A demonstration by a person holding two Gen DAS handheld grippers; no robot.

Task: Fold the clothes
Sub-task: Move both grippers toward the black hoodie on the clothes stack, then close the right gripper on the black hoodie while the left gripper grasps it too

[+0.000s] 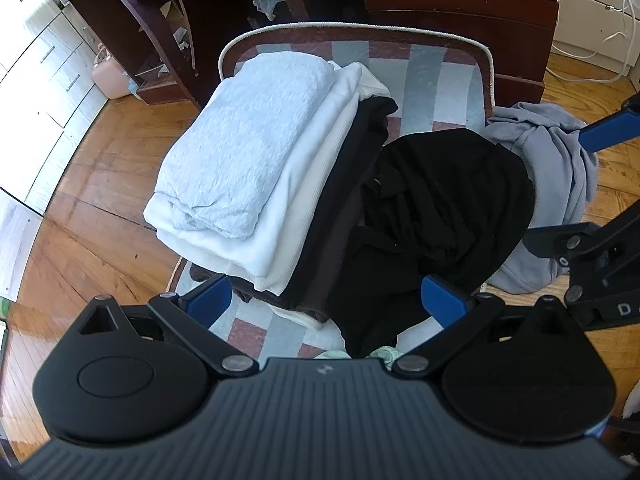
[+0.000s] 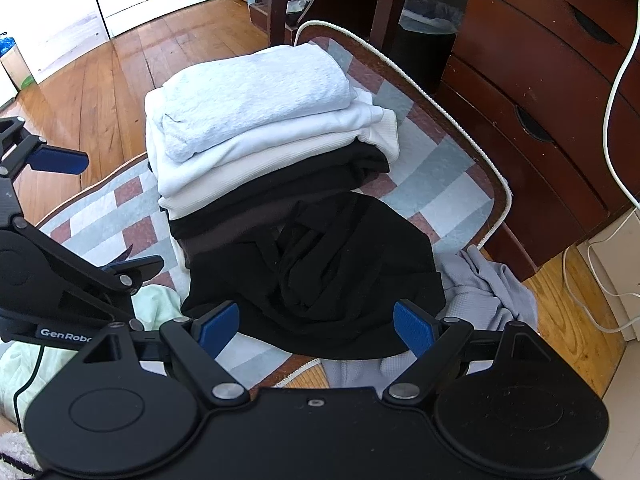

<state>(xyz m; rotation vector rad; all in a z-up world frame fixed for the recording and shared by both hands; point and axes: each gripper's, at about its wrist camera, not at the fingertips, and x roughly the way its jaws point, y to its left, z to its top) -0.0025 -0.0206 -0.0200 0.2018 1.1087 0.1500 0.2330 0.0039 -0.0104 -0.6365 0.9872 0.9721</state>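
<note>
Hovering both tongs, my left gripper [image 1: 326, 300] and right gripper [image 2: 316, 326] spread wide and empty, above the crumpled black garment [image 2: 320, 264] lying near me, right of the folded stack [image 2: 256, 120], I should pinch its two near corners and spread it flat on the rug [image 2: 440, 184] first.

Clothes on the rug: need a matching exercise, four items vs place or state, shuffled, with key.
Items:
1. light grey top
2. black garment
3. grey-blue garment
4. pale green cloth

Places or states:
A. crumpled at the rug's right edge, partly on the wooden floor
B. folded, top of the stack
C. unfolded, in front of the stack
D. beside the left gripper

Pairs: 1-B, 2-C, 3-A, 4-D
</note>
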